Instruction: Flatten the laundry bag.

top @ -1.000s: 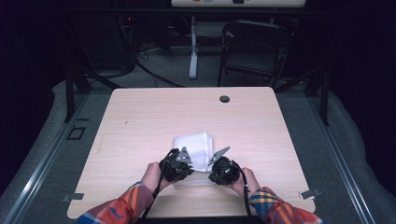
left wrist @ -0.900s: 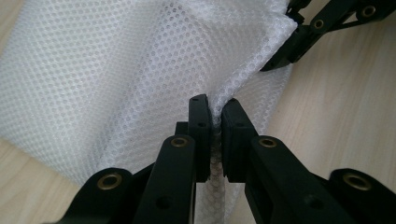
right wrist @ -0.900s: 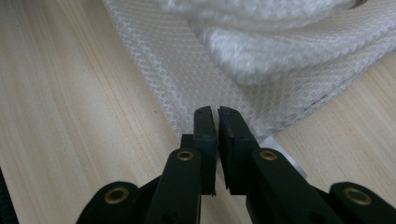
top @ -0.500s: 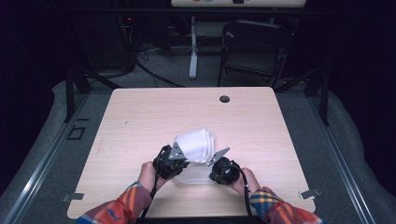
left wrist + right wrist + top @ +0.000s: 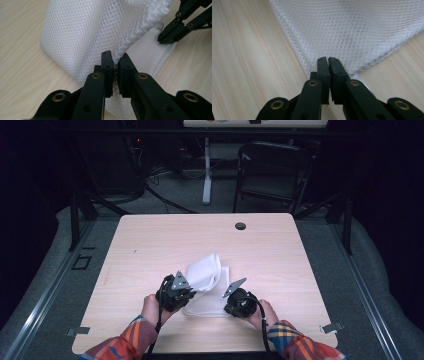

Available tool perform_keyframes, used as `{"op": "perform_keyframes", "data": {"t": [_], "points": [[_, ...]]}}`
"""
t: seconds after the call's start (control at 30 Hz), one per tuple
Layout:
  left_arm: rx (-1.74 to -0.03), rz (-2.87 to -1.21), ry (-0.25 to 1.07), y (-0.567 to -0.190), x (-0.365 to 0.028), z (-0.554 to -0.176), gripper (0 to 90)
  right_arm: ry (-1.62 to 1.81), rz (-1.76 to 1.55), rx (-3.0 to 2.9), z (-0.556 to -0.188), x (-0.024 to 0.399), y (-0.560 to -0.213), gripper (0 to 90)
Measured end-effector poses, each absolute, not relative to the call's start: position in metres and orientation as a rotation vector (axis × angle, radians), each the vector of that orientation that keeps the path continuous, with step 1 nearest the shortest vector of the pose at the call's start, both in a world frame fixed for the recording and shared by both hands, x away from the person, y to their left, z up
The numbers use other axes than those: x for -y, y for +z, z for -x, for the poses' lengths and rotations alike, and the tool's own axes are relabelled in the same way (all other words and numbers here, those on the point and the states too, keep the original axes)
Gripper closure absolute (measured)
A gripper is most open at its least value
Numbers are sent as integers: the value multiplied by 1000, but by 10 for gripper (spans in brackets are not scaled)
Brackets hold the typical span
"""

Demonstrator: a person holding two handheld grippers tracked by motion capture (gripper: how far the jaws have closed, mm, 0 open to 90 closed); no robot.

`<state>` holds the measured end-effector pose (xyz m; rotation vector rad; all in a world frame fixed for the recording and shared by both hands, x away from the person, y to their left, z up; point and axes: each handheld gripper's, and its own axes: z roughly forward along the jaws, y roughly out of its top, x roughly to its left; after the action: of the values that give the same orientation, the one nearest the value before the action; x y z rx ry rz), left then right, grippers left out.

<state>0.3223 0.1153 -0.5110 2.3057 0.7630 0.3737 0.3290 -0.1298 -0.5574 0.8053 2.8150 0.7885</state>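
You have the white mesh bag on the near middle of the table, your left gripper pinching its lifted edge, your right gripper clamped on a corner; the fold looks half done, laying over and flattening remaining

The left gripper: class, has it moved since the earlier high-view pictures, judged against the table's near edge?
Yes. The left gripper, shut on the white mesh cloth, has shifted slightly left and away from the table's near edge, folding the cloth's edge over.
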Motion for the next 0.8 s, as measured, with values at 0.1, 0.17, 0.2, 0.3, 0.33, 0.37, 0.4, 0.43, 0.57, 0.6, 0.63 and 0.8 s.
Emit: {"op": "perform_keyframes", "data": {"t": [0.1, 0.17, 0.2, 0.3, 0.33, 0.37, 0.4, 0.43, 0.57, 0.6, 0.63, 0.8], "points": [[-791, -2305, 365, -511, -119, -323, 846, 786, -803, -2822, -330, 131, -557, 879], [-801, -2303, 365, -511, -121, -323, 846, 781, -802, -2821, -330, 130, -557, 880], [-807, -2301, 366, -511, -122, -323, 846, 786, -803, -2821, -330, 130, -557, 881], [-819, -2301, 363, -511, -125, -323, 847, 796, -802, -2811, -329, 130, -558, 886], [-824, -2302, 361, -510, -126, -323, 849, 797, -802, -2811, -329, 130, -558, 887], [-826, -2305, 366, -510, -128, -323, 849, 797, -803, -2810, -329, 130, -558, 888], [-832, -2306, 363, -511, -128, -323, 850, 795, -803, -2809, -329, 129, -558, 888], [-840, -2305, 363, -511, -129, -322, 852, 795, -802, -2810, -329, 129, -558, 889], [-857, -2294, 370, -511, -135, -321, 855, 787, -797, -2805, -329, 129, -558, 891], [-859, -2295, 368, -512, -136, -321, 855, 787, -798, -2804, -329, 130, -558, 891], [-863, -2300, 368, -512, -137, -321, 855, 790, -798, -2804, -329, 130, -558, 892], [-892, -2316, 380, -513, -143, -320, 858, 769, -795, -2802, -329, 130, -558, 892]]}}
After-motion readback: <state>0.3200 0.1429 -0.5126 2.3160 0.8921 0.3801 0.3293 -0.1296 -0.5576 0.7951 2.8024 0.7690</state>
